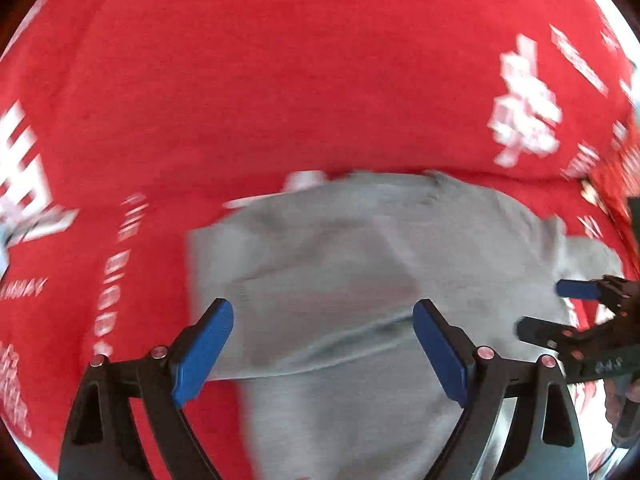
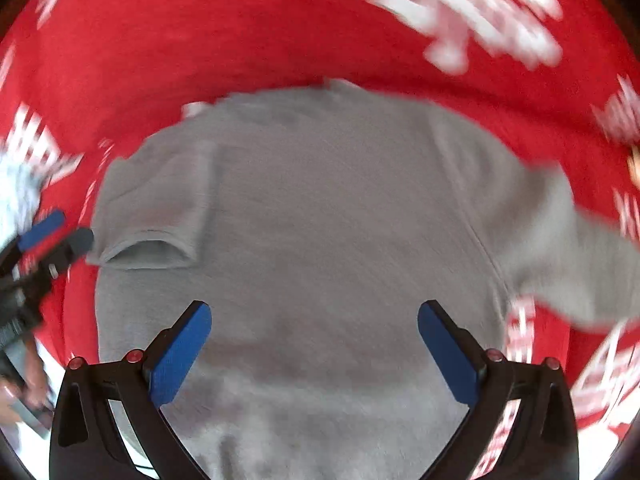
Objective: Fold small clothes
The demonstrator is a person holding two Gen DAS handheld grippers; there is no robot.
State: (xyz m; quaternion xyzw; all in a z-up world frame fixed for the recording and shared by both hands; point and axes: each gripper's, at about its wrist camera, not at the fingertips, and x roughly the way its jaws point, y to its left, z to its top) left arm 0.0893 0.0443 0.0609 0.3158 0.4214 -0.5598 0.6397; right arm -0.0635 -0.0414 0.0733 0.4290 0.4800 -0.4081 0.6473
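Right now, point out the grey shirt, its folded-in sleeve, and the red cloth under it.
grey shirt point(image 2: 320, 208), right wrist view, middle of the body.
folded-in sleeve point(image 2: 148, 200), right wrist view, flat part above the cuff opening.
red cloth point(image 1: 260, 80), left wrist view, plain stretch beyond the shirt.

a red cloth point(image 1: 280, 80) with white print covers the whole surface.

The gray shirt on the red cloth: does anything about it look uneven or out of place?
Yes. On the gray shirt, one sleeve lies folded in over the body, while the other sleeve sticks out sideways onto the red cloth. So the fold is lopsided.
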